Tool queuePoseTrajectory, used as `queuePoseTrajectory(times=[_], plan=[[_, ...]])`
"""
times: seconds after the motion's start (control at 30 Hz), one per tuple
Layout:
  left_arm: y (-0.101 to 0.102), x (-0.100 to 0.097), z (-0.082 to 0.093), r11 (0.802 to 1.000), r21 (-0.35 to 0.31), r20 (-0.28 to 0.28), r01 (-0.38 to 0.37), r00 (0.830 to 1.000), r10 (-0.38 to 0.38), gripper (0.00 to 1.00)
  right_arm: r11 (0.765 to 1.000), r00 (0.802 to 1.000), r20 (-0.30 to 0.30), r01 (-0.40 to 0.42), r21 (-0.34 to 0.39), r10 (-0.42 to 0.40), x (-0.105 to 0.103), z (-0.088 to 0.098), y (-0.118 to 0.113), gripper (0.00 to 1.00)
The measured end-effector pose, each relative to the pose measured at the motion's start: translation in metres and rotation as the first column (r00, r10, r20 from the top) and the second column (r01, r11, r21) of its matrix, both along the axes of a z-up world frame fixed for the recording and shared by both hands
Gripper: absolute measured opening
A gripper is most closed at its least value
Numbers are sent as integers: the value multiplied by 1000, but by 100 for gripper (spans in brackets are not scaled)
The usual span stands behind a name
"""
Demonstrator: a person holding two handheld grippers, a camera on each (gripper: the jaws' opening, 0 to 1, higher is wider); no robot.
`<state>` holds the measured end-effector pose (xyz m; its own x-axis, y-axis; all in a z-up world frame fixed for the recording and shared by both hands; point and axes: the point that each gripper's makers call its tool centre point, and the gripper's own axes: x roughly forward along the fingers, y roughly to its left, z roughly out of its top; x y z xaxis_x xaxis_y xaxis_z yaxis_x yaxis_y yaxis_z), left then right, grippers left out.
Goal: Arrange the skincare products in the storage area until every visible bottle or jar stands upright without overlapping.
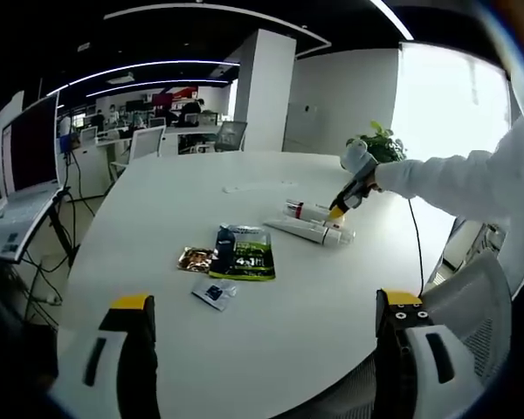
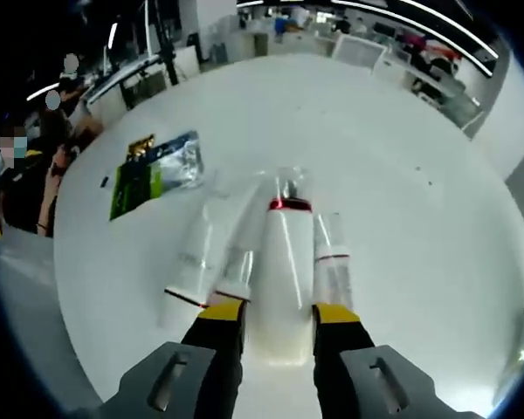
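Two right claw (image 2: 278, 316) jaws straddling lying white tube (image 2: 282, 271), left claw (image 1: 266, 319) wide open

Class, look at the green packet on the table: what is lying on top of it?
In the left gripper view, a dark bottle lies on the green packet, covering its left part. Whatever is beneath the packet is hidden.

Tubes (image 2: 244, 253) crowd the white tube (image 2: 284, 262), seemingly touching.

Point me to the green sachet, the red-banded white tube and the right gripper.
green sachet (image 1: 251, 255): left gripper view, middle of its face.
red-banded white tube (image 2: 284, 271): right gripper view, mid body.
right gripper (image 2: 278, 316): right gripper view, between its jaw tips.
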<state>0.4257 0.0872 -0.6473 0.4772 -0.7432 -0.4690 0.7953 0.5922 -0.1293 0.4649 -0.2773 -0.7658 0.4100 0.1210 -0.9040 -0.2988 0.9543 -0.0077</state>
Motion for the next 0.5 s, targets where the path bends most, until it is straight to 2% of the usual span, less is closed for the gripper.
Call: queuePoseTrajectory(times=[0.07,0.23,0.5], plan=[[-1,0,0,1000,1,-1,1,1000,-1,99,1000,1000,5,-6,6,6,7,-1,-3,27],[-2,1,-2,1000,6,-6,1,1000,-1,99,999,994,-102,-41,1,41,2,-15,-6,27],[0,3,-6,1000,10,-17,-8,1000,9,99,999,988,-147,-38,21,40,6,-17,-7,27]])
